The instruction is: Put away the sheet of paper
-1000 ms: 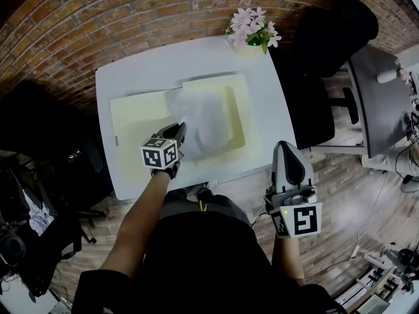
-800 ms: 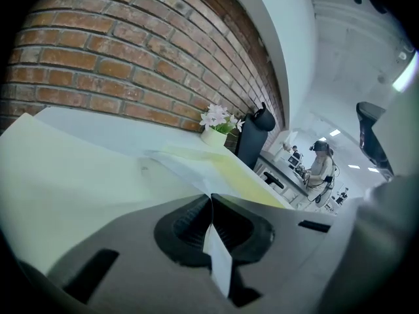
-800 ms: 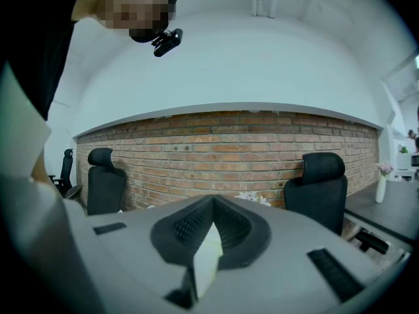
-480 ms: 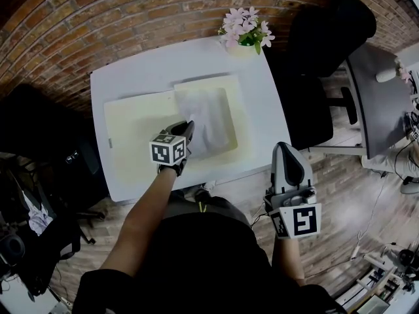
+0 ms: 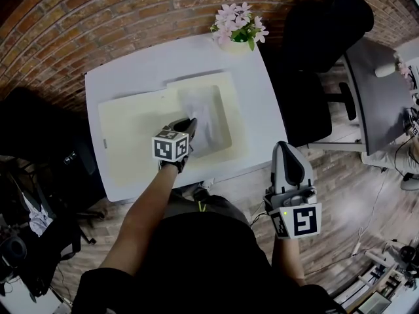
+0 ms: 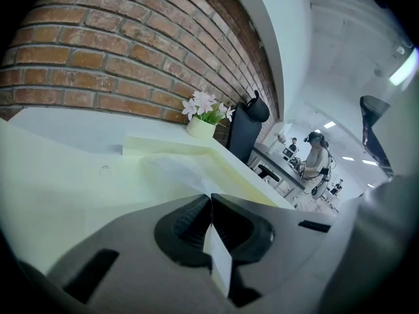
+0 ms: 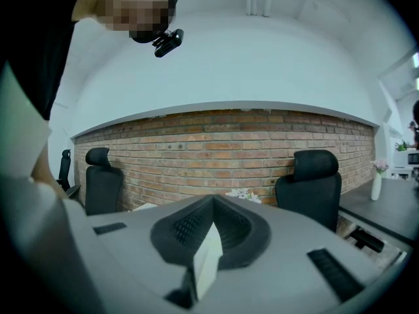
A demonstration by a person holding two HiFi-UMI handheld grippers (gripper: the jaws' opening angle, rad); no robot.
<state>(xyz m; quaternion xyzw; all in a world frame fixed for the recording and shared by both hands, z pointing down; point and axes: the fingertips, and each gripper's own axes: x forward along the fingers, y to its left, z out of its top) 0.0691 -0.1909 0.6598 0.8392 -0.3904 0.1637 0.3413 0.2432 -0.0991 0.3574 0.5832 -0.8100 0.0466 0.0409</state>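
Note:
An open cream folder (image 5: pixel 134 133) lies on the white table (image 5: pixel 144 64). On its right half rests the crumpled white sheet of paper (image 5: pixel 206 113), which runs up to the jaw tips (image 6: pixel 186 172) in the left gripper view. My left gripper (image 5: pixel 189 124) is at the sheet's near left edge, and its jaws (image 6: pixel 211 196) are shut on that edge. My right gripper (image 5: pixel 289 152) hangs off the table's near right corner. It is shut with nothing in it (image 7: pixel 211 200) and faces the brick wall.
A pot of pink flowers (image 5: pixel 236 28) stands at the table's far right corner. A black office chair (image 5: pixel 324 28) and a grey desk (image 5: pixel 376 90) are to the right, and another black chair (image 5: pixel 39 136) is to the left. A person (image 6: pixel 319 159) stands at a far desk.
My left gripper has moved a little right and forward with the sheet's edge. The sheet has drawn in and settled lower on the folder's right half. My right gripper has stayed put.

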